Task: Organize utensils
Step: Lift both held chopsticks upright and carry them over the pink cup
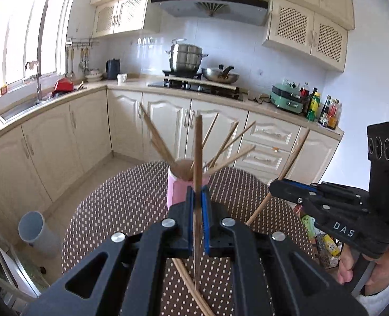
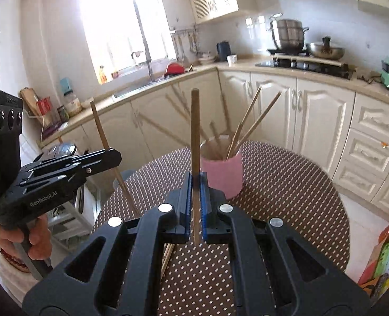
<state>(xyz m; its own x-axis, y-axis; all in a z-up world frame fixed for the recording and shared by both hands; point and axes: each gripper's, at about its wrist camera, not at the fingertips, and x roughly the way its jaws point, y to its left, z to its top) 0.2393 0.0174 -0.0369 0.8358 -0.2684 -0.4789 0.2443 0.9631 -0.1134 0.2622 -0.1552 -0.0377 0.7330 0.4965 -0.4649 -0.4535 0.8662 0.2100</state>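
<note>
On the left of the left wrist view a grey plastic cylinder (image 1: pixel 38 233) lies tipped on the kitchen floor beside the round surface with the brown, white-dotted cloth (image 1: pixel 120 205). At the middle, the left gripper (image 1: pixel 197 197) has its blue-padded fingers (image 1: pixel 190 210) pressed narrow on a single brown wooden chopstick (image 1: pixel 198 152), which stands nearly upright, its lower end hanging clear above the cloth. Just behind it stands the pink cylindrical cup (image 1: pixel 175 192), holding a fan of light wooden chopsticks (image 1: pixel 155 137) that lean out in every direction. Below the fingers, two loose pale chopsticks (image 1: pixel 191 289) lie on the cloth. To the right, the right gripper (image 1: pixel 276 185), held in a hand (image 1: pixel 348 266), clamps a second brown chopstick (image 1: pixel 289 166) that slants up to the right.

In the right wrist view the left gripper (image 2: pixel 113 156) appears at the left with its chopstick (image 2: pixel 101 129) tilted; at the middle the right gripper (image 2: pixel 195 184) has its fingers (image 2: pixel 186 200) closed on its upright chopstick (image 2: pixel 195 131), just beside the pink cup (image 2: pixel 223 176). A colourful packet (image 2: pixel 386 258) sits at the far right edge.
</note>
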